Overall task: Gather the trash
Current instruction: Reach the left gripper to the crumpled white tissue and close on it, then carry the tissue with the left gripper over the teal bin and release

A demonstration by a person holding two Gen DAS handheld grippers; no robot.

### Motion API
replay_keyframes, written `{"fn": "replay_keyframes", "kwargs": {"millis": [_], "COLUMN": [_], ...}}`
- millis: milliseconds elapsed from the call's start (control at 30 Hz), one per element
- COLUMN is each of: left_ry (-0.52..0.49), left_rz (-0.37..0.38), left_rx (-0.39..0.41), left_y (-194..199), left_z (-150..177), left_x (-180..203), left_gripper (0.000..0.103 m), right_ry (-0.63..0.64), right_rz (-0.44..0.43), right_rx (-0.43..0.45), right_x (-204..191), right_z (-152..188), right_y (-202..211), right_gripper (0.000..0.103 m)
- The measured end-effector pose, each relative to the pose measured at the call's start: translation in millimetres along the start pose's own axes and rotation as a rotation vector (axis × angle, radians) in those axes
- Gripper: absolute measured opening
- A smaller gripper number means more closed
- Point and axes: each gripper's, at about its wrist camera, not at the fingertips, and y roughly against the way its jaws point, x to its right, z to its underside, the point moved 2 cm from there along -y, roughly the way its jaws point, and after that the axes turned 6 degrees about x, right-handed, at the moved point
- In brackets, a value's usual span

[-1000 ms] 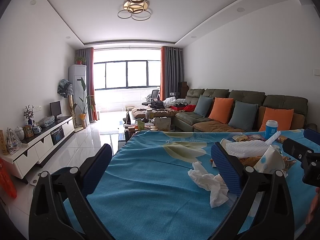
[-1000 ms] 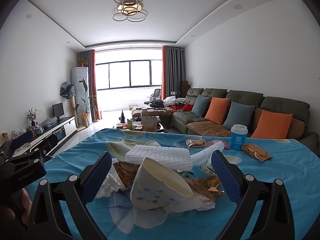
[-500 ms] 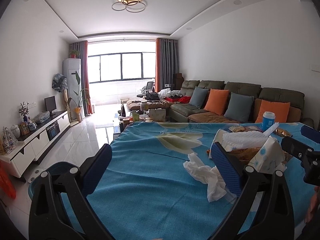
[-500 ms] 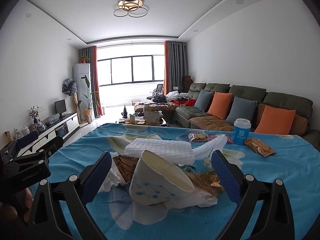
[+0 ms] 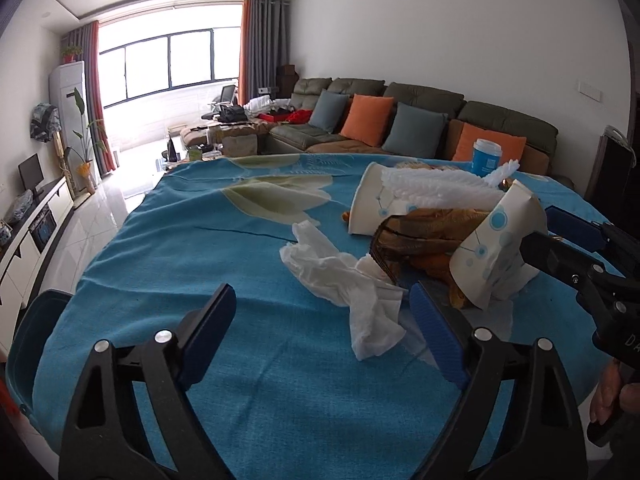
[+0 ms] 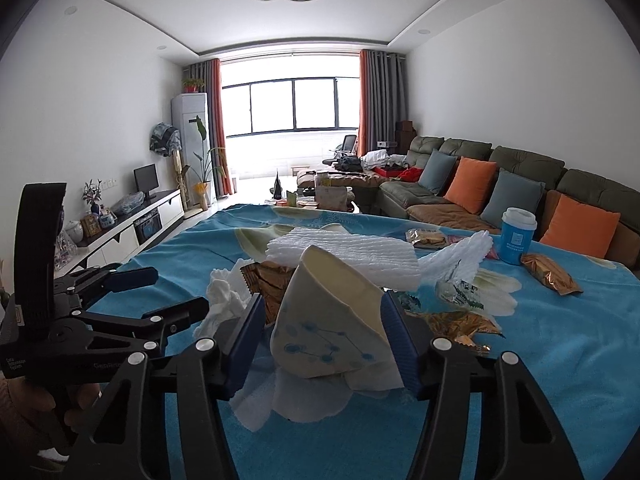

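A trash pile lies on the blue-clothed table [image 5: 180,240]: a crumpled white tissue [image 5: 344,280], two paper cups [image 5: 372,204] on their sides, a brown wrapper [image 5: 420,236] and white foam netting [image 5: 440,188]. My left gripper [image 5: 320,294] points down at the tissue. Its jaws are closing, with the tissue's near end just inside the right finger and not pressed. My right gripper [image 6: 323,299] is closing around the nearer paper cup [image 6: 328,320]. The right pad meets the cup's edge, while a sliver of gap shows at the left pad.
A blue lidded cup [image 6: 518,236] stands at the far right of the table, with a gold snack packet [image 6: 550,278] and a biscuit packet [image 6: 426,238] beside it. A blue chair [image 5: 36,320] sits at the table's left edge. A sofa lines the right wall.
The left gripper tipped downward and came closer to the tissue, its jaws narrowing a little. The right gripper's jaws went from wide open to close around the paper cup.
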Motion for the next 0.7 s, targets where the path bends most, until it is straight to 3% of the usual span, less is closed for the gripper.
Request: {"fn": "replay_keyframes", "kwargs": {"millis": [133, 267, 400, 700], "left_ry": [0.035, 0.082, 0.105, 0.133], "left_rz": [0.091, 0.141, 0.171, 0.172], "left_rx": [-0.089, -0.155, -0.174, -0.118], "left_y": [-20.5, -31.5, -34.6, -7.3], "left_z": [4.8, 11.2, 14.1, 3.2], "left_x": [2.6, 0.4, -2.2, -25.7], "left_gripper": [0.063, 0.037, 0.009, 0.005], "right_ry": [0.013, 0.021, 0.01, -0.001], "right_rz": [-0.048, -0.087, -0.124, -0.211], "right_rx": [-0.021, -0.041, -0.051, -0.037], "right_x": [-2.7, -4.2, -5.9, -17.8], "right_z": [1.6, 2.5, 0.6, -14.5], "right_y": [-2.2, -4.2, -2.8, 4.3], "right_gripper": [0.034, 0.014, 0.006, 0.002]}}
